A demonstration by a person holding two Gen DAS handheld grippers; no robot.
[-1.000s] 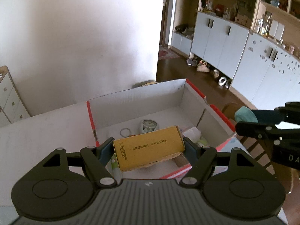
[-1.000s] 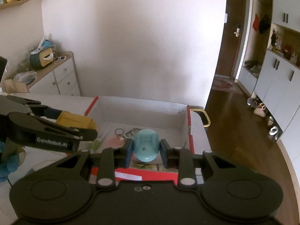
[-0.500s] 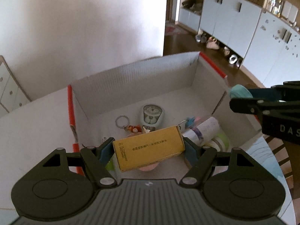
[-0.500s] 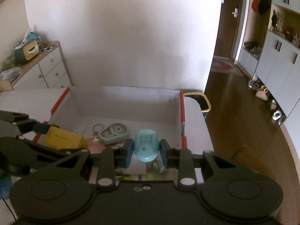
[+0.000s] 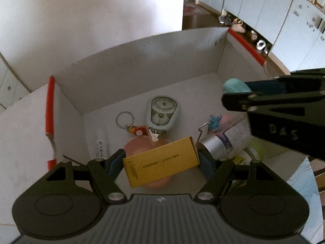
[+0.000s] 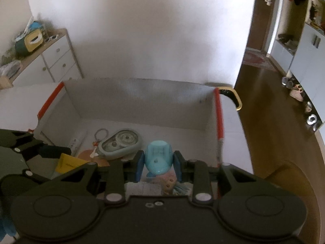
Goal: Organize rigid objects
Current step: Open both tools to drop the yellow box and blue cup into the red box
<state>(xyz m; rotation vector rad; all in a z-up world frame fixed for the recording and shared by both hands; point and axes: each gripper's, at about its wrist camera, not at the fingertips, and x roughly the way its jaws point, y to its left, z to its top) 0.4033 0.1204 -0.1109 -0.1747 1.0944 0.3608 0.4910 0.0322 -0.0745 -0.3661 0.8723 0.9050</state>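
Observation:
My left gripper (image 5: 161, 163) is shut on a yellow carton (image 5: 162, 161) and holds it inside the white cardboard box (image 5: 142, 61), above a pink round thing. My right gripper (image 6: 158, 165) is shut on a light blue plastic piece (image 6: 158, 157) and holds it over the box's right half (image 6: 142, 99). The right gripper also shows at the right of the left wrist view (image 5: 229, 93). On the box floor lie a blue-grey correction tape (image 5: 163, 111), a key ring with a red charm (image 5: 130, 124), a white tube (image 5: 101, 142) and a silver-capped bottle (image 5: 225, 136).
The box has red edge strips (image 5: 49, 103) and stands on a white table (image 5: 20, 142). A chair back (image 6: 233, 97) stands beyond the box's far right corner. White drawers (image 6: 59, 61) stand far left and cupboards (image 5: 274, 20) far right.
Both grippers have moved forward and down over the box, each still holding its object. The box floor and its contents now fill more of both views.

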